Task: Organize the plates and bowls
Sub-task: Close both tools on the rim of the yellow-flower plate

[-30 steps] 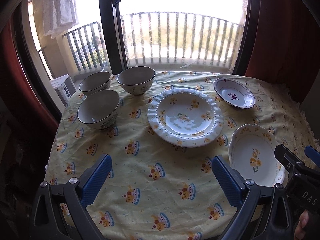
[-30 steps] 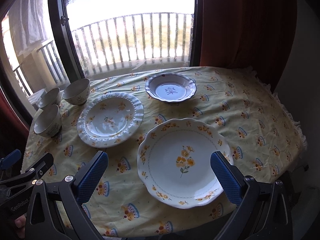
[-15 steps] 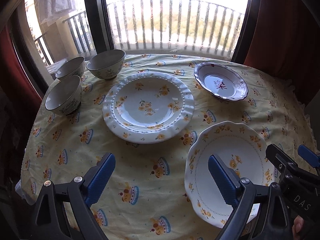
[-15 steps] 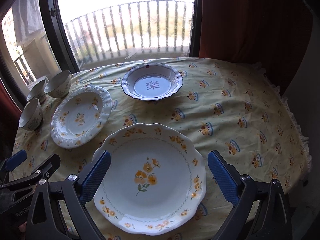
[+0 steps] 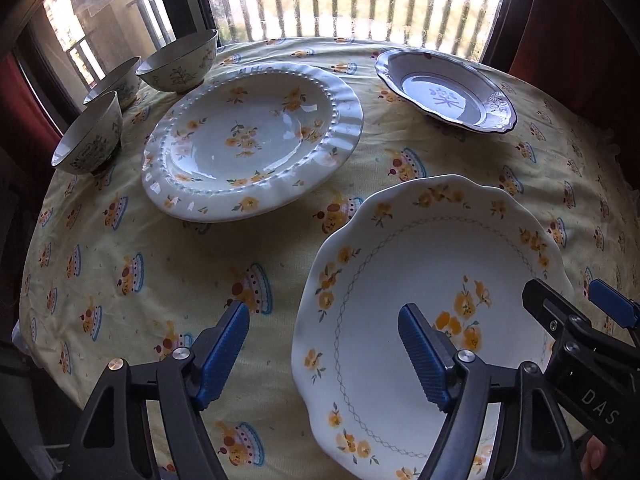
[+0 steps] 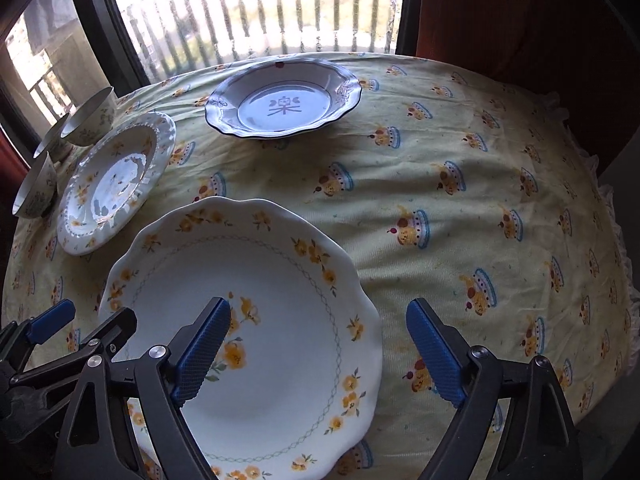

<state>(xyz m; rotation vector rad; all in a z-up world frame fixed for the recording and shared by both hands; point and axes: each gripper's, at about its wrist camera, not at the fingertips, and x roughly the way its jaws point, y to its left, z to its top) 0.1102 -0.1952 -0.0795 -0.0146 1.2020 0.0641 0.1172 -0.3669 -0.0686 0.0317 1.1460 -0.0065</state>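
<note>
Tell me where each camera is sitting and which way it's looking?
Left wrist view: sits on the left gripper, looking steeply down across its open blue fingers at the near scalloped plate; the right gripper and a fingertip show at the right edge.
Right wrist view: sits on the right gripper, open over the same plate's right rim; the left gripper shows at the left edge.
Both share: that plate, the ribbed plate, the blue-rimmed dish, three bowls and the balcony railing.
</note>
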